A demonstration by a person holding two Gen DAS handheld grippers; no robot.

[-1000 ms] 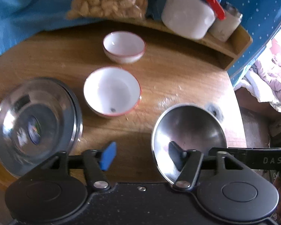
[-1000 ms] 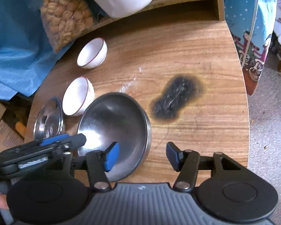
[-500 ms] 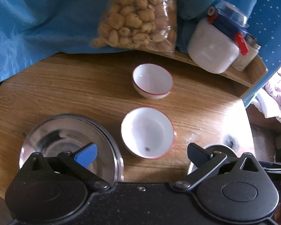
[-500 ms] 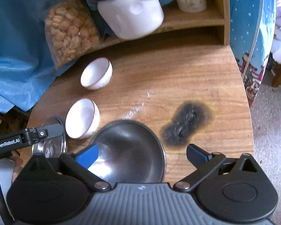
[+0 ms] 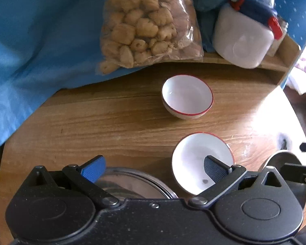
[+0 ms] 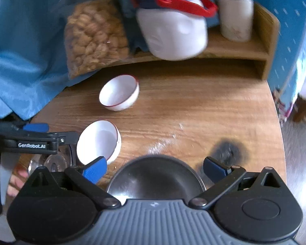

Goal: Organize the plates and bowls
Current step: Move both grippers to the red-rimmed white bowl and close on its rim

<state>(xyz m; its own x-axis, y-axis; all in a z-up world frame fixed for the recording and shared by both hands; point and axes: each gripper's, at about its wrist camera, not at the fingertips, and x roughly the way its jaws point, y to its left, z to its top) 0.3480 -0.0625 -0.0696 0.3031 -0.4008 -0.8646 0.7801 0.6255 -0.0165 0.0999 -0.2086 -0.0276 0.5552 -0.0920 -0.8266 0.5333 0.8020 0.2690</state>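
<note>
Tableware on a round wooden table point(image 5: 116, 126), counted left to right in the left wrist view.

Steel plate point(image 5: 132, 183), one: bottom centre-left, mostly hidden behind the gripper body.

White bowls with red rims, two: the near bowl point(image 5: 193, 159) at lower right of centre, just beside the plate; the far bowl point(image 5: 187, 97) above it, apart, at frame centre.

Steel bowl point(image 5: 283, 159), one: a sliver at the lower right edge here; in the right wrist view it sits at bottom centre.

Left gripper point(image 5: 153, 167), one: jaws spread wide, nothing between the pads, above the plate and the near bowl.

Right gripper point(image 6: 154, 168), one: jaws spread wide over the steel bowl, pads clear of its rim.

Background, upper frame: one blue cloth point(image 5: 30, 51), one clear bag of snacks point(image 5: 144, 24), one white container point(image 5: 242, 40) with red clasps.
</note>
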